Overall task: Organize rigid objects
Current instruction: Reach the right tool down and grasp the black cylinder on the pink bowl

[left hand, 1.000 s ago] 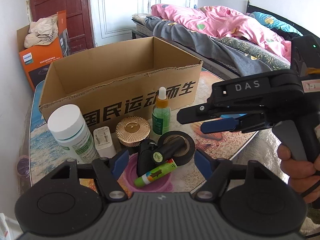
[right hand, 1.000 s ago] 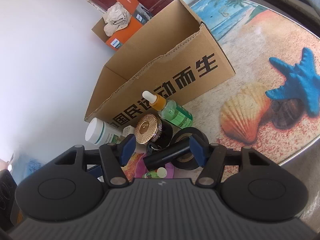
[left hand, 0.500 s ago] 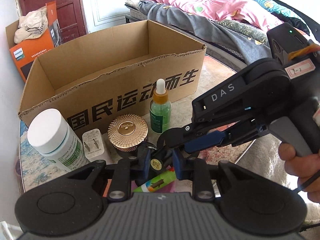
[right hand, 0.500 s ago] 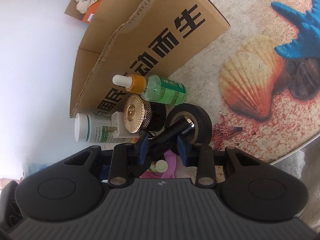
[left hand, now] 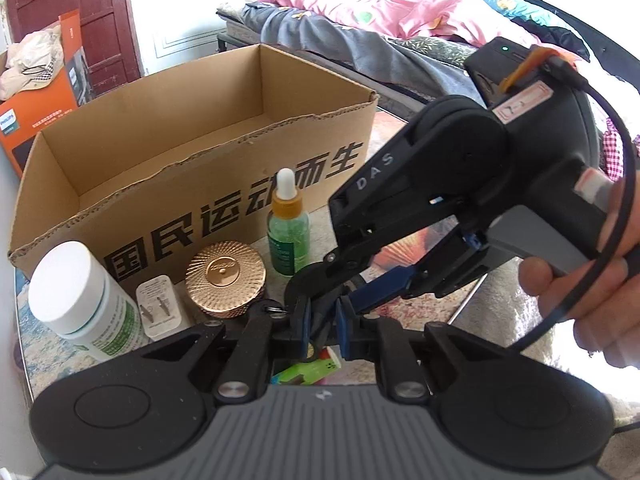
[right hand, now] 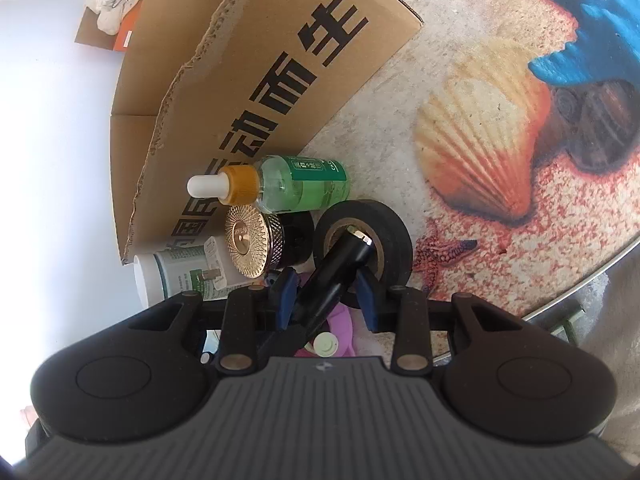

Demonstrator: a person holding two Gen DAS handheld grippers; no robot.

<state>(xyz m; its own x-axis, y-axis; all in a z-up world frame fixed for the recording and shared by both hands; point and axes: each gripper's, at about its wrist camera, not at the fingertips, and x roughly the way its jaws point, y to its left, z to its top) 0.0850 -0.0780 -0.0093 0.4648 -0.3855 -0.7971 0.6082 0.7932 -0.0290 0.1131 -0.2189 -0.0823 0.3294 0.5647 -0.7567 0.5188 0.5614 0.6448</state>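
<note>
- The cardboard box (left hand: 192, 148) stands open-topped at the back of the table (right hand: 460, 12); the part of its inside that shows holds nothing.
- Just in front of the box stand a white-capped jar (left hand: 80, 300), a white plug (left hand: 160, 308), a gold-lidded jar (left hand: 226, 276) and a green dropper bottle (left hand: 288, 224), all upright.
- A black tape roll (right hand: 364, 240) lies in front of the dropper bottle, farther from the box.
- A black torch (right hand: 340, 268) slants with its tip in the hole of the tape roll.
- The left tongs (left hand: 322, 328) are pinched narrow on something dark in front of the gold-lidded jar; what it is I cannot tell.
- The right tongs (right hand: 326, 300) sit narrow around the torch, one blue pad on each side; whether the pads press it I cannot tell.
- A pink dish (right hand: 340, 320) shows under the torch, nearer than the tape roll to the cameras, with a green tube (left hand: 308, 368) lying in it.
</note>
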